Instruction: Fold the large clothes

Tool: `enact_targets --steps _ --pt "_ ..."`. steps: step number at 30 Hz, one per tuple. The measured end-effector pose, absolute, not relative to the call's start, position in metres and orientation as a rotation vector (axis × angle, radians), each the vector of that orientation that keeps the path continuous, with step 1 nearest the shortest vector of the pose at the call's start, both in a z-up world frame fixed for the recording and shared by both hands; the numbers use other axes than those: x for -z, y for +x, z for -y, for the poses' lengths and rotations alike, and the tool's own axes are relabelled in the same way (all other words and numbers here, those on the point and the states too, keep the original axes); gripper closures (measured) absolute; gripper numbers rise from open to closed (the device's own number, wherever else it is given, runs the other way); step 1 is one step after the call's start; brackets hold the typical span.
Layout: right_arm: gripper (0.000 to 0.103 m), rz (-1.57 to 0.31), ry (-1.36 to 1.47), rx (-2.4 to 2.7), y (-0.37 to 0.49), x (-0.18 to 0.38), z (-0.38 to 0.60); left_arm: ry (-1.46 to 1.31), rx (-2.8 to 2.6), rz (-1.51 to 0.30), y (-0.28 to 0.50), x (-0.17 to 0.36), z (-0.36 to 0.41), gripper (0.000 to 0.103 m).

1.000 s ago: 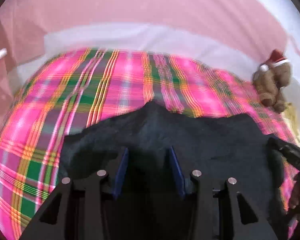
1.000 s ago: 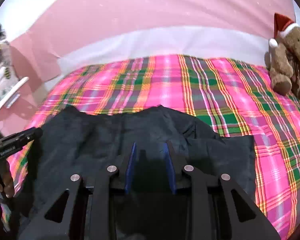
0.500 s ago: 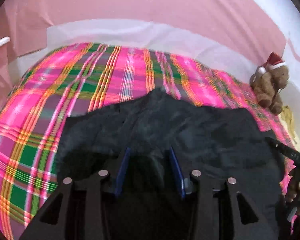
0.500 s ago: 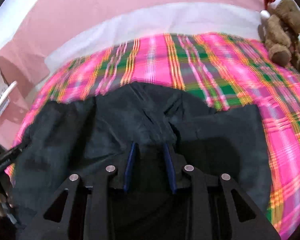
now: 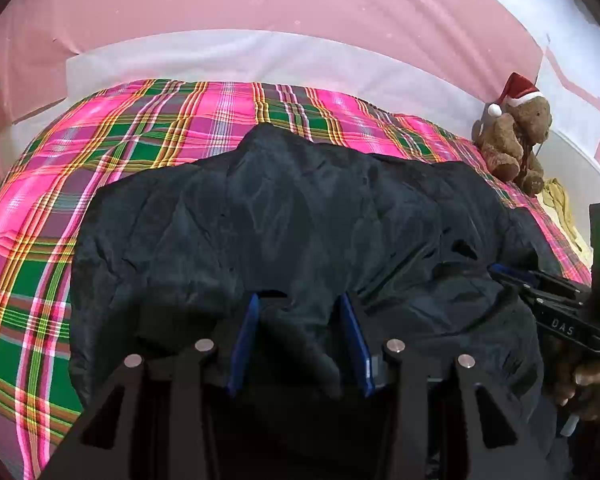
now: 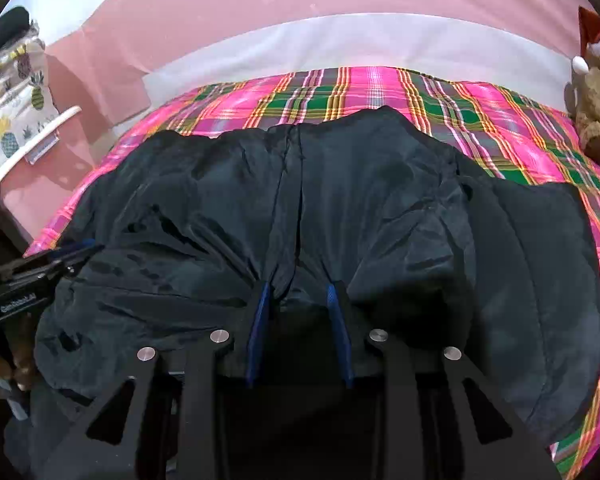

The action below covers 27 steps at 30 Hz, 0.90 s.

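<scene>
Nearest each lens, the left claw and the right claw each stand partly closed, blue pads pinching a bunched ridge of the large black, slightly glossy woven garment; neither is wide apart, neither fully together, and cloth fills the gap in both. The garment lies spread on the bed, over the pink, green and yellow plaid bedspread, with its near hem gathered up into the two grips and its far edge humped toward the headboard side. Risk, as a judgement: the fabric looks smooth, so a shallow pinch may slip out under tension; uneven travel of the two hands would skew the fold line; and the loose panel on the right of the right wrist view may trail and double under itself. The bedspread could also be dragged along if a pad caught it, though no such contact is visible. Beyond the garment sits a brown plush bear in a red Santa hat, well apart from it, before a pink-and-white wall.
</scene>
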State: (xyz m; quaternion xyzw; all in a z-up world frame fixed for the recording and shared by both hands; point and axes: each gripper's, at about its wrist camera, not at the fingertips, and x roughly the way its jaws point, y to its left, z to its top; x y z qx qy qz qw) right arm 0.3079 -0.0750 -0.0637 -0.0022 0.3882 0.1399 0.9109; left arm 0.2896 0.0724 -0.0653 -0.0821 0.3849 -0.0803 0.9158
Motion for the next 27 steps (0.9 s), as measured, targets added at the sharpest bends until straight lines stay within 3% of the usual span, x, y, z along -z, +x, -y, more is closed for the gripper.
enact_targets --steps 8,13,16,27 --pt "0.072 -0.704 0.024 -0.323 0.236 0.005 0.072 -0.192 0.272 -0.735 0.227 0.019 -0.050 0.059" --pt "0.072 -0.812 -0.016 -0.337 0.240 0.047 0.052 -0.193 0.248 -0.871 0.246 0.068 -0.031 0.059" --pt "0.072 -0.869 0.009 -0.326 0.256 0.077 0.056 -0.182 0.240 -0.863 0.250 0.078 -0.029 0.059" --pt "0.072 -0.853 -0.048 -0.287 0.258 0.089 0.049 -0.127 0.206 -0.855 0.250 0.083 -0.018 0.059"
